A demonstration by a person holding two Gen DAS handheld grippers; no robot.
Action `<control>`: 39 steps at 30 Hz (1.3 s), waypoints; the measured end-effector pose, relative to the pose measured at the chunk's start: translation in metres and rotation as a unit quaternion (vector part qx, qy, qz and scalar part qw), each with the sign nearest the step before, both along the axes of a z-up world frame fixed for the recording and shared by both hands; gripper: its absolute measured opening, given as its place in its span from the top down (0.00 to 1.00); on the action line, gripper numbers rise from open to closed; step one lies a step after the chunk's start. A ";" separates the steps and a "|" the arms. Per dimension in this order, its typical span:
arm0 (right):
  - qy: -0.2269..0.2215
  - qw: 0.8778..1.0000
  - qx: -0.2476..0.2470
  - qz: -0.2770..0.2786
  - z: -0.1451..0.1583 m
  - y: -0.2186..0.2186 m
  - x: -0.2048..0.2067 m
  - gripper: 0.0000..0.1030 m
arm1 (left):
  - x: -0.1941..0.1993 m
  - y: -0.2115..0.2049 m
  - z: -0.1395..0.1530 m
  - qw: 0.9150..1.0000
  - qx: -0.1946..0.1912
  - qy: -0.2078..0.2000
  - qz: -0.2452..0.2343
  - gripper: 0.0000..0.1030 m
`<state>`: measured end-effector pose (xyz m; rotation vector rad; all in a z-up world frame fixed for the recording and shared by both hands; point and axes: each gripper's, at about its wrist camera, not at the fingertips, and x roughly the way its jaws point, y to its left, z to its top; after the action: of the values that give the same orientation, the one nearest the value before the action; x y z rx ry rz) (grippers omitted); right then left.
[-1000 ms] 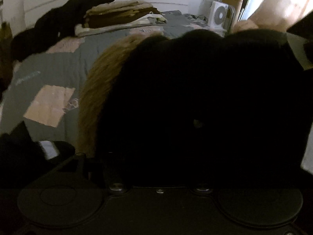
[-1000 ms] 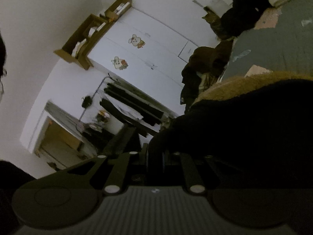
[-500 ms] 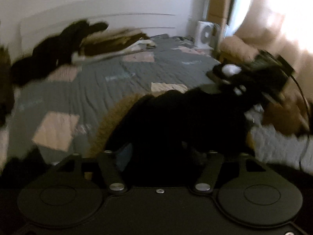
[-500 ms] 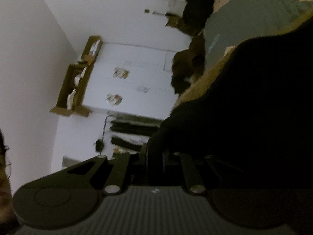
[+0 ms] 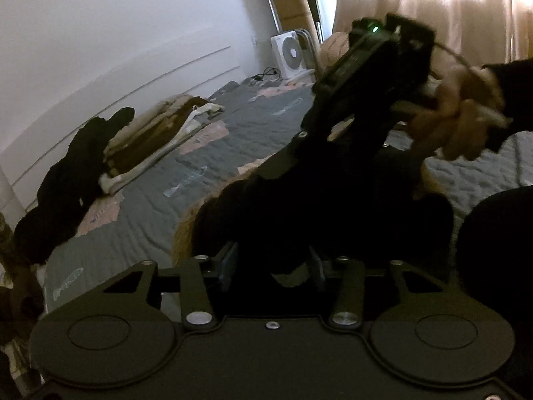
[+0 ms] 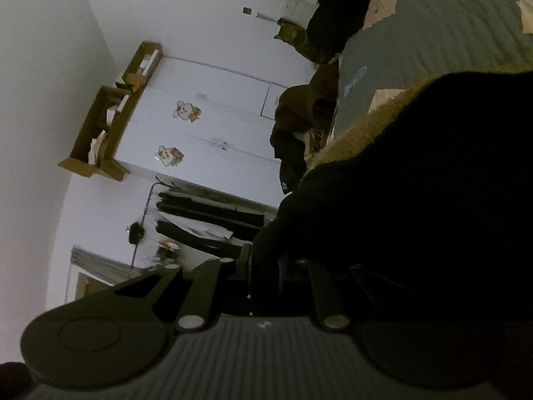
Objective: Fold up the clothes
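A black coat with a brown fur trim hangs bunched over the grey quilted bed. My left gripper is closing, and a fold of black cloth fills the gap between its fingers. In the left wrist view a person's hand holds the right gripper tool up at the right, its fingers reaching down into the coat's top edge. In the right wrist view the right gripper is shut on the black coat, which blocks the right half of that view.
A stack of folded clothes and a pile of dark clothes lie at the far side of the bed. A white fan and a curtain stand beyond. The right wrist view shows a white wardrobe topped by cardboard boxes.
The coat no longer fills the left view; it sank lower. The left gripper rolled, spread its fingers, then closed on a fold. The hand with the right gripper came into view.
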<state>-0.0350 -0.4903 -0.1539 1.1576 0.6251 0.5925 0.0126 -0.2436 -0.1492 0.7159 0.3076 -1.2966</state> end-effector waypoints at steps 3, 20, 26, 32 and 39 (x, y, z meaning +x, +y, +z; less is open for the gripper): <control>0.002 1.000 -0.008 0.001 0.001 0.002 0.002 0.85 | 0.001 -0.005 -0.009 1.000 0.013 -0.005 -0.006 0.57; 0.013 0.998 -0.060 0.025 -0.006 0.011 0.008 0.83 | 0.014 -0.009 -0.026 0.996 0.032 0.079 -0.016 0.84; 0.027 0.991 -0.126 0.039 -0.001 0.011 0.013 0.54 | 0.046 0.016 -0.013 0.978 0.014 0.206 0.012 0.87; -0.012 0.988 -0.155 0.015 0.024 -0.005 0.006 0.28 | 0.073 0.033 -0.010 0.953 -0.021 0.301 0.035 0.88; -0.001 0.924 -0.381 0.014 0.013 -0.002 0.018 0.14 | 0.098 0.040 -0.007 0.910 -0.077 0.403 0.055 0.88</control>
<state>-0.0172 -0.4925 -0.1411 0.4133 0.7783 0.3164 0.1111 -0.2038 -0.1557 -0.0118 0.8871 -1.4405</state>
